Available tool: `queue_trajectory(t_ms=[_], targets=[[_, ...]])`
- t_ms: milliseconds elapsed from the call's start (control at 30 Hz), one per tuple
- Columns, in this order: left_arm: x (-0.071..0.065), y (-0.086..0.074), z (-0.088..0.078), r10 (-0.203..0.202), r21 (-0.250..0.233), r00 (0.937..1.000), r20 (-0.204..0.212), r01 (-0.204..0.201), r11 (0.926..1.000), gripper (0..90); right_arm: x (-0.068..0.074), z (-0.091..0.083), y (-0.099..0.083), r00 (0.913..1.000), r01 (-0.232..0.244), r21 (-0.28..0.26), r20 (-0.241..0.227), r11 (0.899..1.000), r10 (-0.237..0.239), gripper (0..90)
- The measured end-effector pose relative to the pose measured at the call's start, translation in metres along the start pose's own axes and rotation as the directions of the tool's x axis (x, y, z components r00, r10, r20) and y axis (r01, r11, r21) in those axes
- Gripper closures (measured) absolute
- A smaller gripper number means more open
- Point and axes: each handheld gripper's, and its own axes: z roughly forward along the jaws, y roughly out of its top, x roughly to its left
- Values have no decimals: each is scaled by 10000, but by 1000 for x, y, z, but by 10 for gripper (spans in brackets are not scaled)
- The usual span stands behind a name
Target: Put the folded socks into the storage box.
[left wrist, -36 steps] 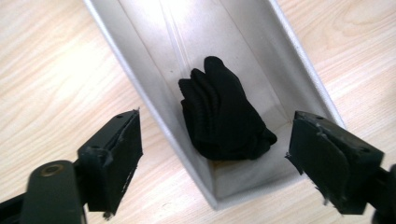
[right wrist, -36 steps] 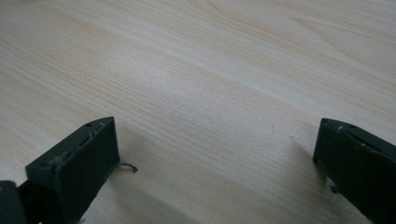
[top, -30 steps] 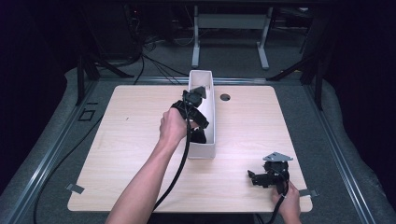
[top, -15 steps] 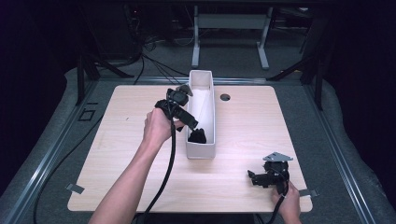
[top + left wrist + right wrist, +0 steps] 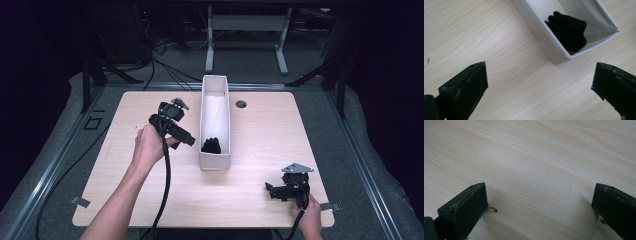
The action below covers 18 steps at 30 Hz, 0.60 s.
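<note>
A long white bin (image 5: 215,159) stands lengthwise in the middle of the wooden table (image 5: 260,125). A black folded cloth item (image 5: 211,145) lies at its near end; the left gripper view shows the same black item (image 5: 569,30) inside the bin (image 5: 541,37). My left gripper (image 5: 189,140) is held over the table just left of the bin, open, nothing between its jaws. My right gripper (image 5: 271,190) rests low near the table's front right corner, open and empty, its jaws pointing left over bare wood (image 5: 536,177).
A round cable hole (image 5: 241,104) sits in the table behind the bin's right side. Tape tabs mark the front corners (image 5: 80,202). Cables trail from both grippers off the front edge. Dark floor and a desk frame (image 5: 245,30) lie beyond the table.
My left gripper has drawn back from over the bin to its left side, leaving the black item lying in the bin. The right gripper has stayed in place.
</note>
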Motion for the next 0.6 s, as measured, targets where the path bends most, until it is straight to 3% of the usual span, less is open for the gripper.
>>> queue_trajectory(t_ms=[333, 567, 600], targets=[[17, -50, 2, -317, -484, 9995, -37, 315, 9983, 0, 0, 0, 0, 10000, -10, 3, -3, 10000, 10, 0], [27, -79, 11, -563, -449, 9983, -121, 557, 9974, 0, 0, 0, 0, 10000, -7, 2, -1, 10000, 7, 0], [31, -90, 16, -722, -463, 9973, -118, 715, 9964, 0, 0, 0, 0, 10000, -18, -5, 6, 10000, 18, 0]])
